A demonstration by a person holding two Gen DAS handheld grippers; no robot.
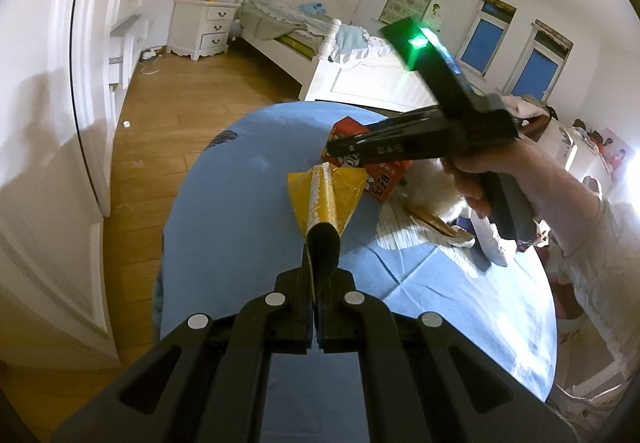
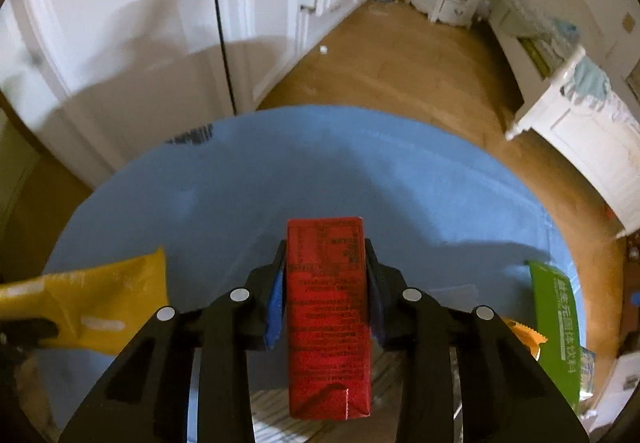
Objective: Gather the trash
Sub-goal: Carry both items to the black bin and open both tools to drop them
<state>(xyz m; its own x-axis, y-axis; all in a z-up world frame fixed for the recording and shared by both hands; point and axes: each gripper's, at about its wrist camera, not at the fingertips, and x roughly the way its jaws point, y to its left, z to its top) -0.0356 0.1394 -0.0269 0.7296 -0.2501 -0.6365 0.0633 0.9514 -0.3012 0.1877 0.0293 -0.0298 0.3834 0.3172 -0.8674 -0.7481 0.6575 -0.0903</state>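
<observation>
My left gripper [image 1: 322, 239] is shut on one end of a yellow wrapper [image 1: 328, 195], which sticks out above the round blue table [image 1: 240, 203]. The same yellow wrapper [image 2: 100, 295] shows at the lower left of the right wrist view. A hand [image 1: 520, 171] holds my right gripper [image 1: 336, 149] just beyond it, pointing steeply down. A red drink carton [image 2: 328, 315] lies lengthwise between the right gripper's [image 2: 325, 243] fingers, whose pads rest against its two sides. In the left wrist view that carton [image 1: 384, 179] is partly hidden under the right gripper.
A green carton [image 2: 556, 323] and an orange wrapper [image 2: 524, 335] lie at the table's right side. White fluffy paper [image 1: 432, 183], a flat brown item [image 1: 436, 225] and a silver packet [image 1: 490, 243] lie near the hand. A white bed [image 1: 360, 75] and wooden floor are beyond.
</observation>
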